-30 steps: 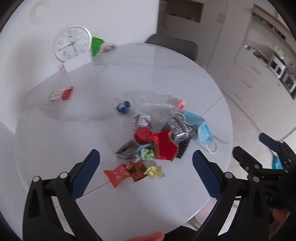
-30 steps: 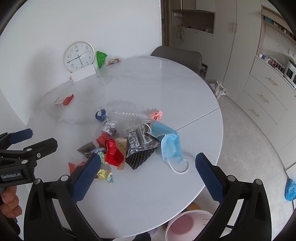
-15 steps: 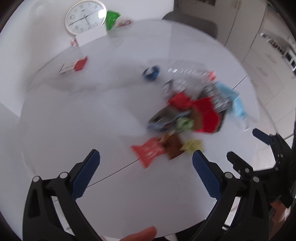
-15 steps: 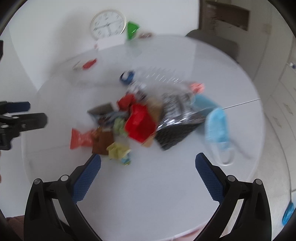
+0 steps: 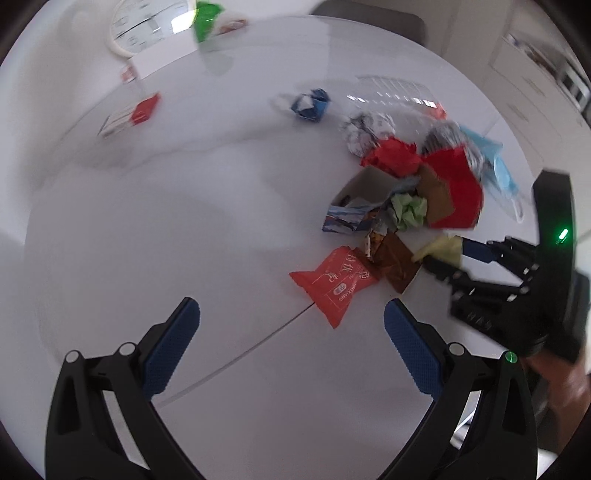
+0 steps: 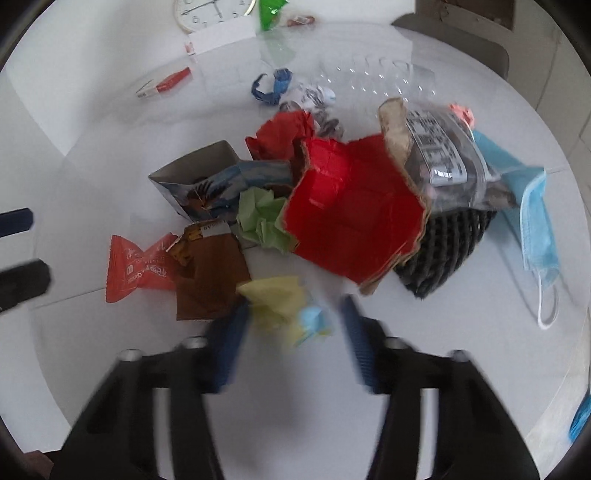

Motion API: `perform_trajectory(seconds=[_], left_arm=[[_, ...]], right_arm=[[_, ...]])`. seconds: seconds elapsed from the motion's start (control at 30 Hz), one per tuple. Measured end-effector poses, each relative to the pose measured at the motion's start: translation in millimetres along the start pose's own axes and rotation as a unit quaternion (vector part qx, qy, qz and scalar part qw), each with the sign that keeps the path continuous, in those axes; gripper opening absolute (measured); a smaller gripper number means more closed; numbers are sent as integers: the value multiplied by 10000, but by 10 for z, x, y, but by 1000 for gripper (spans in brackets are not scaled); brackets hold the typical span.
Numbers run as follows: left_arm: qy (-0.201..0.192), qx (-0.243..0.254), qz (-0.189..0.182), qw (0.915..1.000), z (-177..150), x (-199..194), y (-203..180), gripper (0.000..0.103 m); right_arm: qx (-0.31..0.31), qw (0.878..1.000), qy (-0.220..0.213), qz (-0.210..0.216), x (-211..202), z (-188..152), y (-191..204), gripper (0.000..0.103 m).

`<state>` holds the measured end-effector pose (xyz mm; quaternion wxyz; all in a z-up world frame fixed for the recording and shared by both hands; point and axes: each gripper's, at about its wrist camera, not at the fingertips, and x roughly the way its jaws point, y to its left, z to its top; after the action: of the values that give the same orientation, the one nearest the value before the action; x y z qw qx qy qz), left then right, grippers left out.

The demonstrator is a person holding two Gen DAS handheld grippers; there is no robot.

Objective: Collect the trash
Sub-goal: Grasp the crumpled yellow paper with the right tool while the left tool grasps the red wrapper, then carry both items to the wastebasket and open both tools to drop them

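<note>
A heap of trash lies on the round white table (image 5: 147, 229): red torn cardboard (image 6: 354, 210), green paper ball (image 6: 260, 218), brown wrapper (image 6: 210, 277), orange-red snack wrapper (image 5: 334, 282), blue face mask (image 6: 532, 206), black mesh with a plastic bag (image 6: 443, 243). My right gripper (image 6: 291, 325) is half closed with its fingers on either side of a crumpled yellow paper (image 6: 280, 299); it also shows in the left wrist view (image 5: 448, 258). My left gripper (image 5: 291, 325) is open and empty, just short of the orange-red wrapper.
A clear plastic bottle (image 6: 373, 74), a blue paper scrap (image 5: 310, 105) and a small red-white box (image 5: 129, 116) lie farther back. A clock (image 6: 210, 11) and a green packet (image 6: 271, 11) stand at the wall. A grey chair (image 6: 458, 44) is behind the table.
Both grippers moved down and closer to the trash. My right gripper's fingers narrowed around the yellow paper. My left gripper stayed open.
</note>
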<state>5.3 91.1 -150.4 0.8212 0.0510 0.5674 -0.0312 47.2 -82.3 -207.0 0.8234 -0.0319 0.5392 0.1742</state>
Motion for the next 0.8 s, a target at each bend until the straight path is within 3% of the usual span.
perform_trajectory(seconds=[0.2,0.43,0.53,0.8], left_arm=[[71,969,-288,9948,66,321,-115,95],[228,1833,-496,9815,140,762,-255,65],[68,2005,-724,9770,135,756,-249,54],[-5,2319,-951,9681,26,593,-176,52]], right_arm=[[508,9987,-39,60,-226,-142,-133,40],[1154,9929,-240,-144,-618,-344,-238,40],[1417,9891,-321,-240,-741,-432,-256,40],[2290,9711,-571,-363,-1019,-751,-394,40]])
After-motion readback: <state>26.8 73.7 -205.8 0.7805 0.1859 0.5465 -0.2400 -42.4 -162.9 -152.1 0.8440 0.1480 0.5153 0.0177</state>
